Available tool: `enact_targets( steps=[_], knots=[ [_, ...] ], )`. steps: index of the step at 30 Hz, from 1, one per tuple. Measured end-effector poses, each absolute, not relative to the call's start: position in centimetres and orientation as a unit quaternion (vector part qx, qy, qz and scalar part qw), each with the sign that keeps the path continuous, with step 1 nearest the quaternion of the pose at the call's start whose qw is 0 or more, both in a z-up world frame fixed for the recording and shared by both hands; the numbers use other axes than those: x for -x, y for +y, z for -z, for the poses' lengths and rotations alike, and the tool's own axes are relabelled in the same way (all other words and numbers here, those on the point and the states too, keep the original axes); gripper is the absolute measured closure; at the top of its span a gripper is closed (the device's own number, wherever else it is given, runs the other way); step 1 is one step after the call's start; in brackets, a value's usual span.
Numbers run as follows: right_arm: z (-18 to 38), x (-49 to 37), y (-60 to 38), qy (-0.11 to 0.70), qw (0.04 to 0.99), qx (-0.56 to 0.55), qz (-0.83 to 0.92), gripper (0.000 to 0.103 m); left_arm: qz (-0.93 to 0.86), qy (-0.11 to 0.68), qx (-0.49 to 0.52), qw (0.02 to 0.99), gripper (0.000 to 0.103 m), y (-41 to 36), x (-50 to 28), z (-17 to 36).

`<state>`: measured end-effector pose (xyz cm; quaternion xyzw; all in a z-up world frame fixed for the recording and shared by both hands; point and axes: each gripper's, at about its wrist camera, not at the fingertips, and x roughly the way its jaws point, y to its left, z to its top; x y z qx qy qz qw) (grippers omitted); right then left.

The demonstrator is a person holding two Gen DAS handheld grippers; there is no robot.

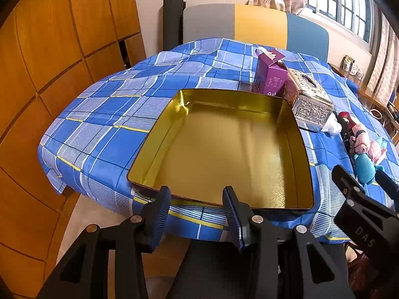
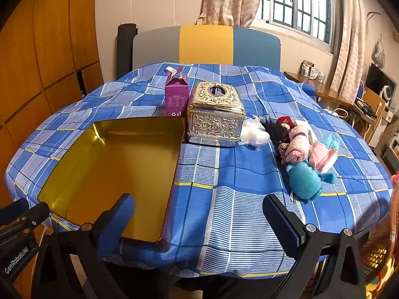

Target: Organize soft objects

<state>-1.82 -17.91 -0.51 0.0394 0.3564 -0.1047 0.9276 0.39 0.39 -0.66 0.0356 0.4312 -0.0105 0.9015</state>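
From the left wrist cam I see my left hand-held gripper (image 1: 197, 214) hanging over the near edge of the tabletop (image 1: 104, 124), jaws parted, nothing between them. Just past the fingertips sits a gold tin tray (image 1: 159, 144), empty, on the blue plaid cloth. At its far right corner: a purple carton (image 1: 269, 77) and an ornate silver tissue box (image 1: 309, 99), side by side. Along the right edge there's a row of soft toys (image 1: 361, 147): dark doll, pink pieces, a teal plush. The right hand-held gripper (image 1: 369, 182) pokes in at the lower right, near the teal plush.
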Motion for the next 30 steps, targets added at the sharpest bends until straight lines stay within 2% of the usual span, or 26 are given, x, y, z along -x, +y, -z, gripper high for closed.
enact_targets(
  steps=[9,14,18,26,29,30],
  knots=[
    [0.2,1.3,-20.9,0.359,0.931,-0.024,0.058,0.0,0.113,0.426,0.029,0.897,0.059,0.6,-0.4,1.4],
    [2.9,0.4,-24.7,0.424,0.904,-0.049,0.016,0.0,0.216,0.477,0.035,0.851,0.059,-2.6,-1.5,2.7],
    [3.9,0.7,-28.9,0.434,0.895,-0.057,0.088,0.0,0.266,0.504,0.028,0.821,0.059,-5.5,-2.0,3.2],
    [2.5,3.4,-38.6,0.387,0.878,-0.152,0.236,0.0,0.358,0.497,-0.017,0.79,0.059,-12.7,-2.5,2.1],
    [2.0,4.6,-40.6,0.362,0.877,-0.175,0.262,0.0,0.392,0.503,-0.023,0.77,0.056,-15.6,-3.5,1.9],
    [1.9,4.5,-41.2,0.359,0.876,-0.179,0.267,0.0,0.404,0.504,-0.017,0.763,0.05,-16.6,-4.0,1.8]
  ],
)
